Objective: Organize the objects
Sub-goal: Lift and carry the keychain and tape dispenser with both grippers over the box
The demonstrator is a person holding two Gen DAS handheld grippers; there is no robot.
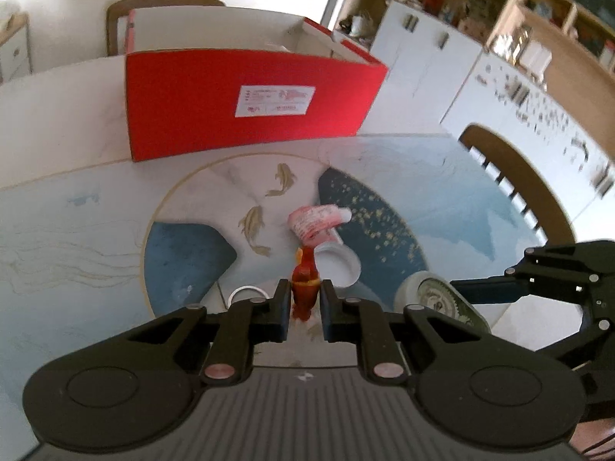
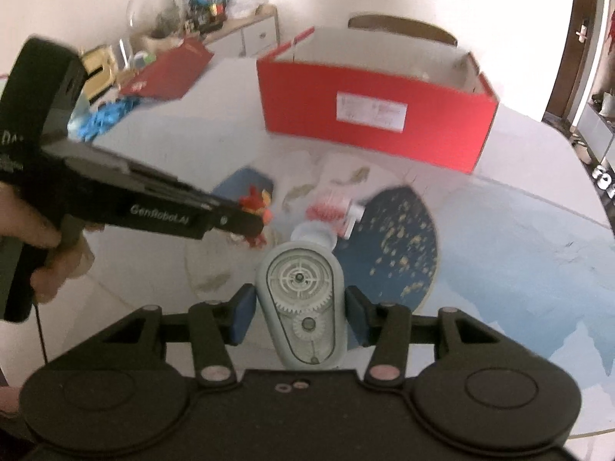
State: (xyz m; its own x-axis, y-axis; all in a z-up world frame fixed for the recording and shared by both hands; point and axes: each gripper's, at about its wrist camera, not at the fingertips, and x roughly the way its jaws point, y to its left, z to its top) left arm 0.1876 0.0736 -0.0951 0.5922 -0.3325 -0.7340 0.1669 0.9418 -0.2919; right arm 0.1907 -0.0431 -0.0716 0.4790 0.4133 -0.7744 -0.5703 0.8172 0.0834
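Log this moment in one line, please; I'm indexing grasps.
left gripper: shut on red toy figure | right gripper: shut on grey correction tape dispenser | red box: open

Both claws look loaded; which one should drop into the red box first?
Probably the left. Its claw is shut on the small red figurine, and the red box sits straight ahead. The right claw brackets the gear-window gadget, contact unclear.

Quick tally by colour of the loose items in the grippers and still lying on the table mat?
Red: 1, toy figure in left gripper
Grey: 1, gear-window case in right gripper
Pink-and-white: 1, tube
White: 2, lid, ring
Total: 5
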